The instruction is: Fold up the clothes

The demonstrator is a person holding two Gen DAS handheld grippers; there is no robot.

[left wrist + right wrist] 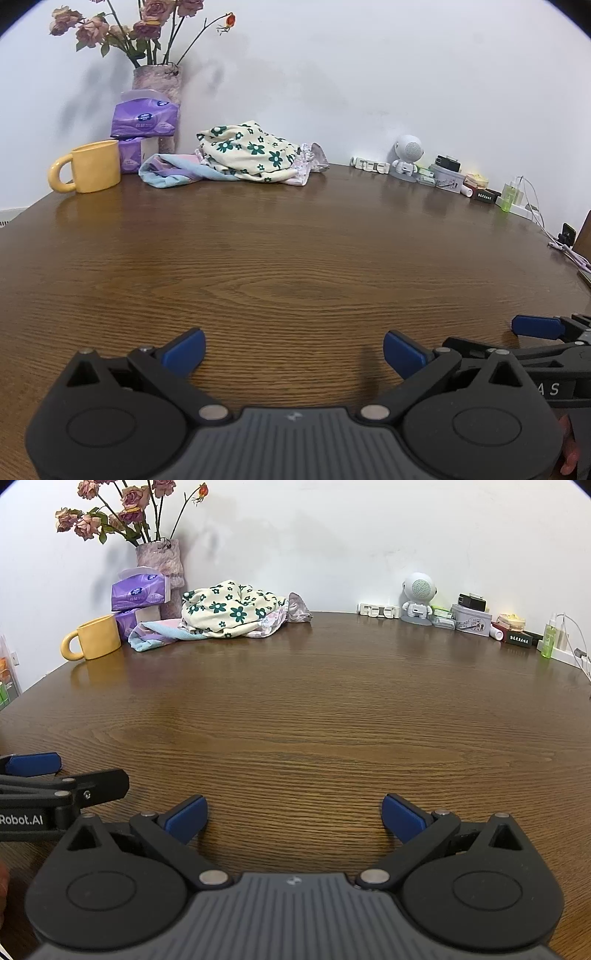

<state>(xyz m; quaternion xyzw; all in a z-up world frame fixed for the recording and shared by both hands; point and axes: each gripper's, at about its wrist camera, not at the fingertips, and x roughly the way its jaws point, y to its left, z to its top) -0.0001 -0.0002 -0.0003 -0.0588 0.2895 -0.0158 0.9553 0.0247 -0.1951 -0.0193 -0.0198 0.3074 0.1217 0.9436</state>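
A heap of clothes lies at the far side of the brown wooden table (295, 266): a cream cloth with dark green flowers (247, 149) on top, a pastel blue, pink and purple garment (170, 171) under it at the left, and a pale floral piece (314, 157) at the right. The heap also shows in the right wrist view (229, 609). My left gripper (293, 350) is open and empty, low over the near table edge. My right gripper (293, 818) is open and empty beside it. Both are far from the clothes.
A yellow mug (90, 166), purple tissue packs (144, 123) and a vase of dried roses (159, 85) stand left of the heap. A white robot-shaped speaker (406, 155), small boxes, bottles and cables (532, 206) line the far right edge against the wall.
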